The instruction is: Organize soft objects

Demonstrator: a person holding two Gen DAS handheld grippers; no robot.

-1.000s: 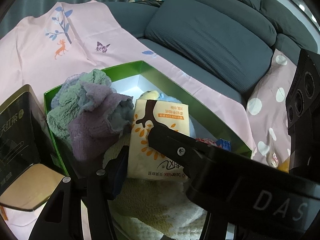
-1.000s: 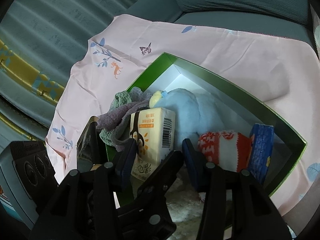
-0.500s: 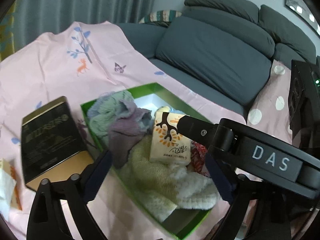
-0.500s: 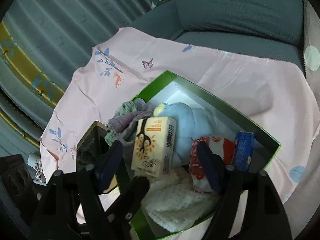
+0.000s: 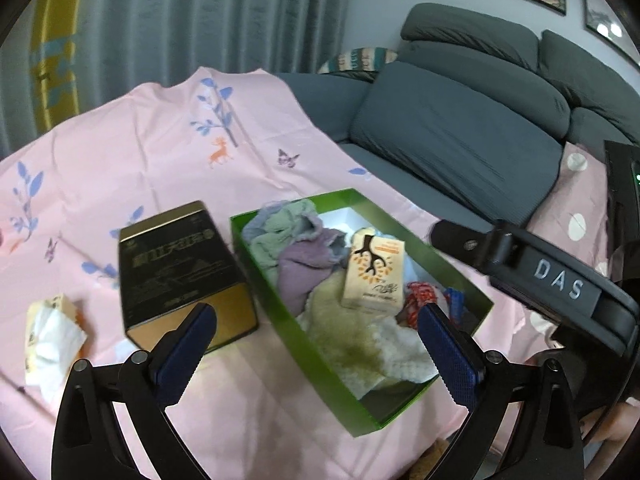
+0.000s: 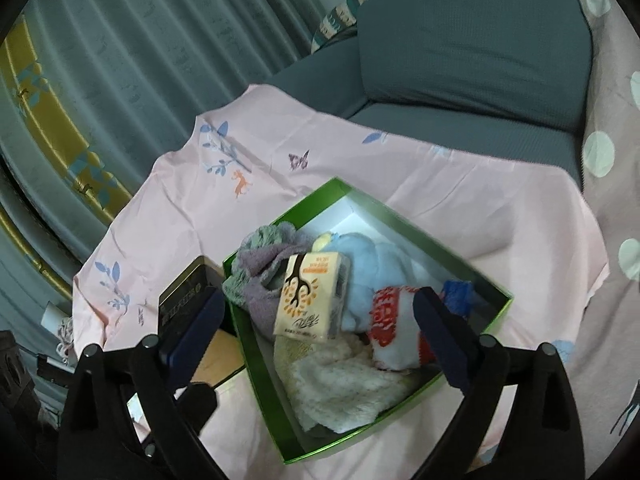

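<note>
Lying on a pink printed sheet [image 5: 132, 152], the green box [image 5: 280, 320] holds the soft things: a tissue pack [image 5: 374, 274] propped upright on a cream towel [image 5: 360, 344], green and purple cloths [image 5: 296, 248] at the far-left corner, a blue plush toy [image 6: 372, 268], and a red-and-white sock [image 6: 394, 320] beside a blue item [image 6: 458, 292]. The left hand-held gripper [image 5: 316, 344] hangs above the box, its jaws having just opened wide, with nothing between them. The right hand-held gripper [image 6: 320, 328] likewise stands spread, its jaws just opened, clear of the pack. A black-and-gold box [image 5: 180, 272] rests just left of the green box; a crumpled tissue packet [image 5: 52, 336] lies farther left. A grey sofa [image 5: 460, 136] stands behind.
</note>
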